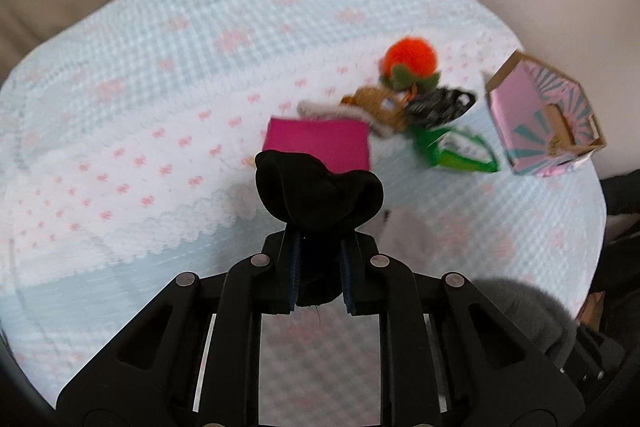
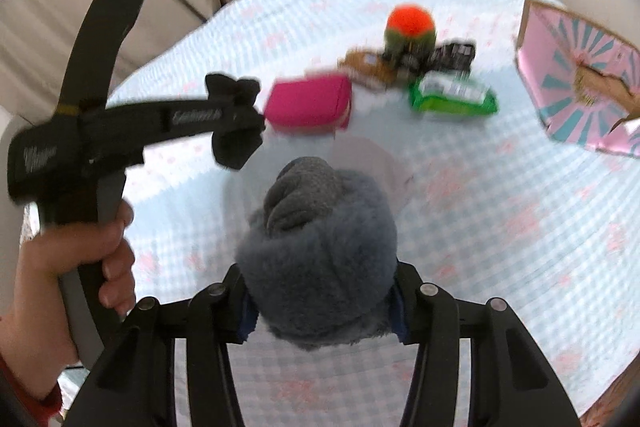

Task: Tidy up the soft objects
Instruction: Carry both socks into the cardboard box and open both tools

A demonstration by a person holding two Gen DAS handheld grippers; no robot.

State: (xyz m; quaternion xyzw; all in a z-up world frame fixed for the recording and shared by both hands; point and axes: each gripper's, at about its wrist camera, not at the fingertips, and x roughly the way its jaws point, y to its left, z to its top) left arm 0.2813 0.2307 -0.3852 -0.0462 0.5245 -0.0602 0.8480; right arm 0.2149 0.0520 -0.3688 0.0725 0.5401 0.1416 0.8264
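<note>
A round bench (image 1: 120,107) covered by a pale blue checked cloth is seen, backed by beige curtains. A pink and teal box (image 2: 580,83) is stood open at its right edge. A grey fluffy bundle (image 2: 320,247) is pinched by the right claw (image 2: 320,307), held above the cloth. A black soft piece (image 1: 318,195) is clamped in the left claw (image 1: 320,267), whose handle is gripped by a hand (image 2: 80,259). Beyond lie a magenta pouch (image 1: 318,143), a green packet (image 2: 454,93), a brown plush (image 1: 376,105) and an orange pom-pom (image 1: 408,57), clustered together.
</note>
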